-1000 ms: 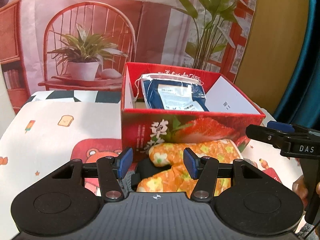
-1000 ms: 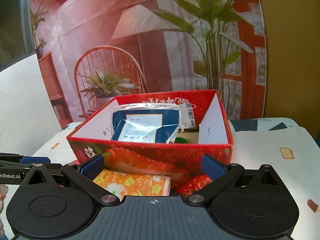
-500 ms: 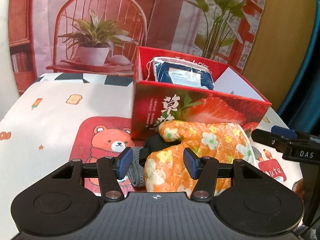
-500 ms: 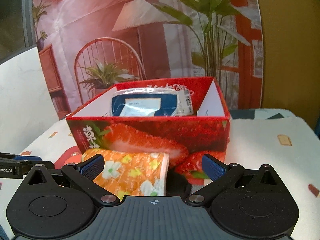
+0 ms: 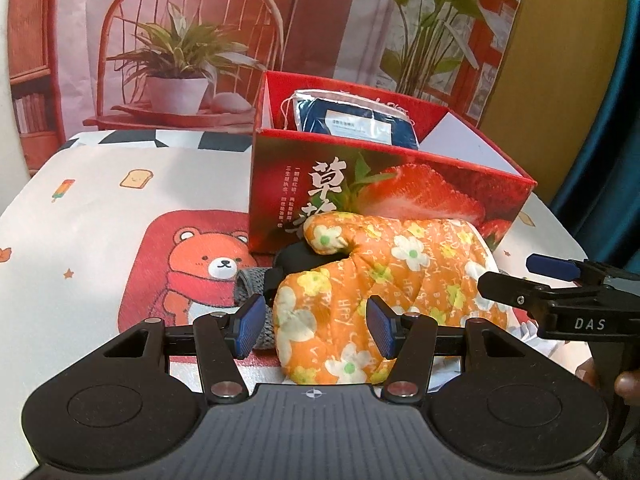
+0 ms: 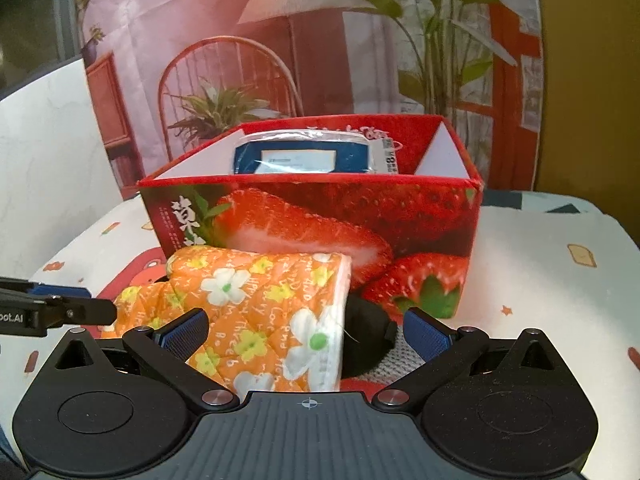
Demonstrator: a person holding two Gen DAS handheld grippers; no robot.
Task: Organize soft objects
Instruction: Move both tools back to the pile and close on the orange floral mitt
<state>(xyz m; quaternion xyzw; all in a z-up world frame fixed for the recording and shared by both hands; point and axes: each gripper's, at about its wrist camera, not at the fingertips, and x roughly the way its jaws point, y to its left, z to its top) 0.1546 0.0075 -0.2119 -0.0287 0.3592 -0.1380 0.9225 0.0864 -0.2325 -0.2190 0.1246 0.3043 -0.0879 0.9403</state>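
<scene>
Occluded and cropped items ahead of the claws

The orange floral mitt (image 5: 372,280) is covering most of a black item (image 6: 366,340) and a grey knit piece (image 5: 256,284) lying beyond the fingertips; the strawberry box (image 6: 320,220) wall is hiding the blue packet's (image 6: 304,158) lower part.

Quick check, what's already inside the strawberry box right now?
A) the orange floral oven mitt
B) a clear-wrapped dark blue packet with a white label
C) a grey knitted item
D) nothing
B: the clear-wrapped dark blue packet stands inside the strawberry box, while the orange floral oven mitt lies on the table in front of it.
</scene>
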